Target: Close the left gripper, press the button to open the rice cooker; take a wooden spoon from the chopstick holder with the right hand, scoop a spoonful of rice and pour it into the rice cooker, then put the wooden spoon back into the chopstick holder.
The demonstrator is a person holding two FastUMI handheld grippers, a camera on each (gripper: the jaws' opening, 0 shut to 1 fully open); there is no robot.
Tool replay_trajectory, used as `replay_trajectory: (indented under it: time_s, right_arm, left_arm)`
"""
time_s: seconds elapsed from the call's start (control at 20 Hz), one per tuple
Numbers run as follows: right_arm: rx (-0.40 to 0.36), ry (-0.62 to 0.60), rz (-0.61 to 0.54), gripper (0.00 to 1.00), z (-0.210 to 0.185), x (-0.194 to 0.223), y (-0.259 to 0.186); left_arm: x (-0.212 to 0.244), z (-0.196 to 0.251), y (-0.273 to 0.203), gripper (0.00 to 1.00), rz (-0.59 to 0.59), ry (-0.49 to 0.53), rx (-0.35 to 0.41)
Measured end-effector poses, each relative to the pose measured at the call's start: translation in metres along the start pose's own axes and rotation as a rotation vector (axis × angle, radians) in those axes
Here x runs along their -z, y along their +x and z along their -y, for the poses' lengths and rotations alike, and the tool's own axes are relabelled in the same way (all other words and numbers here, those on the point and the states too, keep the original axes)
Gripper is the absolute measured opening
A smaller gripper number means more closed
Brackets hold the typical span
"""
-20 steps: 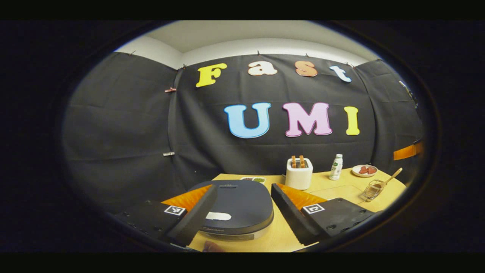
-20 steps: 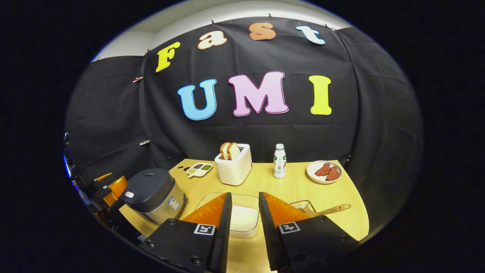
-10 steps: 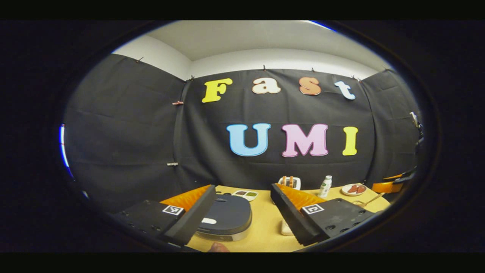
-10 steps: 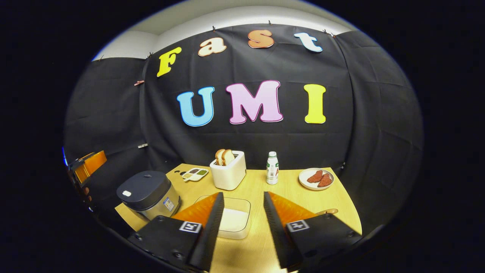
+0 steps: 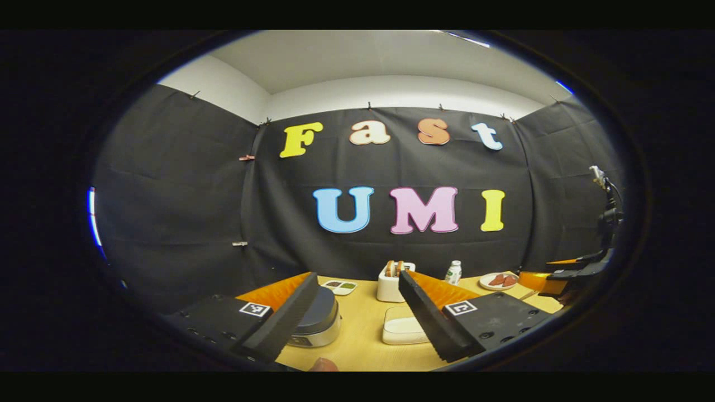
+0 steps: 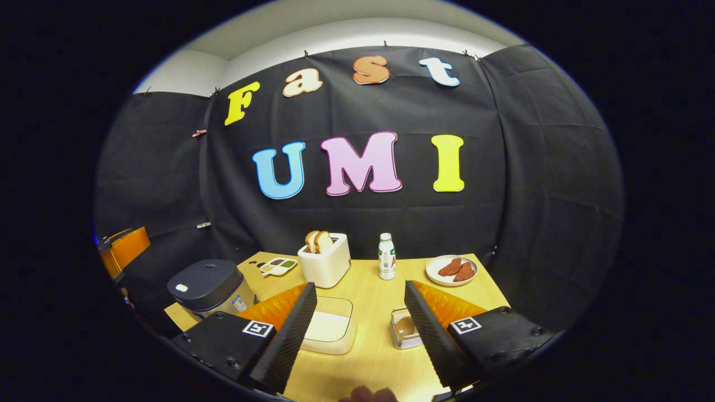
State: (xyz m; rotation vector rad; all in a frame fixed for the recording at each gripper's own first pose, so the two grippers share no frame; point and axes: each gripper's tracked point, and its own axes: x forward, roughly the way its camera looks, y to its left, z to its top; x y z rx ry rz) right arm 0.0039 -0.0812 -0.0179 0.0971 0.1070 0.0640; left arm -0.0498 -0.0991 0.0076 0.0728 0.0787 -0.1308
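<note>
The dark-lidded rice cooker stands shut at the table's left end, partly behind my left gripper's near finger. My left gripper hangs open, back from the cooker and holding nothing. A clear container of white rice lies in the middle of the table. To its right, the wire chopstick holder carries the wooden spoon, whose handle is hidden behind a finger. My right gripper is open and empty, back from the container and holder. It also appears far right in the left gripper view.
A white toaster with bread, a small bottle, a plate of meat slices and a divided condiment tray line the far side of the wooden table. Black cloth walls enclose the booth.
Both grippers have drawn back from the table, so the cooker and container look smaller. The right gripper's fingers have spread wider. The left gripper stayed open.
</note>
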Motion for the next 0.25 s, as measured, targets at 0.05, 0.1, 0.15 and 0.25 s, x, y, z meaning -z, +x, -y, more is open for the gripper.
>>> replay_trajectory:
  time_s: [0.05,0.1,0.15,0.25]
  right_arm:
    - [0.000,0.002,0.014,0.98,0.004,-0.003,-0.002]
    - [-0.002,0.006,0.025,0.98,0.008,-0.006,-0.005]
    - [-0.001,0.011,0.034,0.98,0.012,-0.008,-0.006]
    - [-0.015,0.032,0.057,0.98,0.017,-0.014,-0.010]
  left_arm:
    - [-0.001,0.003,-0.001,0.97,0.004,-0.005,0.000]
    - [-0.001,0.008,-0.001,0.97,0.006,-0.006,0.001]
    - [-0.001,0.013,-0.001,0.98,0.005,-0.007,0.001]
    - [-0.005,0.022,-0.003,0.97,0.022,-0.004,0.000]
